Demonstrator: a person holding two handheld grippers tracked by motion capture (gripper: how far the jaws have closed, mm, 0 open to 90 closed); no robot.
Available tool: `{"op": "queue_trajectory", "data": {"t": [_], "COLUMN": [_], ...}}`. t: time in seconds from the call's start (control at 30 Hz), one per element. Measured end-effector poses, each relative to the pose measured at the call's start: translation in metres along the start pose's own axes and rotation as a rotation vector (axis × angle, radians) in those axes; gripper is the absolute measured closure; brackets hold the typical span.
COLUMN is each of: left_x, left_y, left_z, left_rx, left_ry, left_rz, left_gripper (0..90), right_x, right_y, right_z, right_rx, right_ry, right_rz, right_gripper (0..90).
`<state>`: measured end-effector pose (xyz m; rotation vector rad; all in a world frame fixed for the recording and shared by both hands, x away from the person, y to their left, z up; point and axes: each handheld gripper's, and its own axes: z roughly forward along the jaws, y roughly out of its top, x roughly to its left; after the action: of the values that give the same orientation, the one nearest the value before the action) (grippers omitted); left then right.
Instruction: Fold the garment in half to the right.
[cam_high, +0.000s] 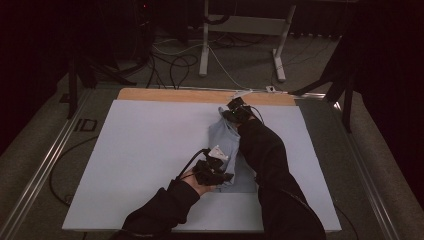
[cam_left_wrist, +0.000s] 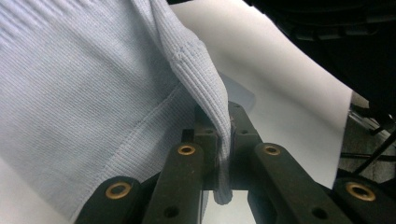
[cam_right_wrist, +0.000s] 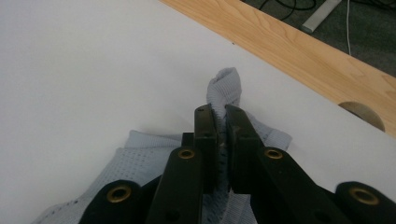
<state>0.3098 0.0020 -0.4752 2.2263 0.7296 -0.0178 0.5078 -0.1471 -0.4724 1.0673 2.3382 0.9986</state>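
Note:
A pale blue knit garment (cam_high: 225, 142) lies on the white sheet (cam_high: 145, 150) near the table's middle. My left gripper (cam_high: 222, 176) sits at the garment's near end, shut on a ribbed edge (cam_left_wrist: 201, 70) that runs down between its jaws. My right gripper (cam_high: 231, 111) reaches to the far end and is shut on a bunched fold of the blue cloth (cam_right_wrist: 224, 88), which pokes out past its fingertips. More of the garment (cam_right_wrist: 140, 168) trails beneath that gripper. A dark sleeve (cam_high: 270, 165) hides the garment's right side in the high view.
The wooden table edge (cam_high: 200, 95) shows beyond the sheet, with a round hole (cam_right_wrist: 362, 112) near the right gripper. Cables and a metal frame leg (cam_high: 204, 45) lie on the floor behind. A rail (cam_high: 45, 160) runs along the table's left side.

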Motion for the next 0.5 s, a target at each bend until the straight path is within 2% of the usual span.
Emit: {"op": "queue_trajectory", "data": {"t": [0.33, 0.5], "left_x": [-0.001, -0.003], "left_y": [0.001, 0.003], "left_z": [0.018, 0.025], "left_rx": [0.012, 0.030], "left_ry": [0.013, 0.021], "left_rz": [-0.011, 0.002], "left_gripper": [86.3, 86.3], "right_x": [-0.011, -0.016], "right_y": [-0.017, -0.023], "right_z": [0.009, 0.010], "right_rx": [0.007, 0.007], "right_ry": [-0.008, -0.008], "right_rz": [0.038, 0.045], "right_gripper": [84.6, 84.5]}}
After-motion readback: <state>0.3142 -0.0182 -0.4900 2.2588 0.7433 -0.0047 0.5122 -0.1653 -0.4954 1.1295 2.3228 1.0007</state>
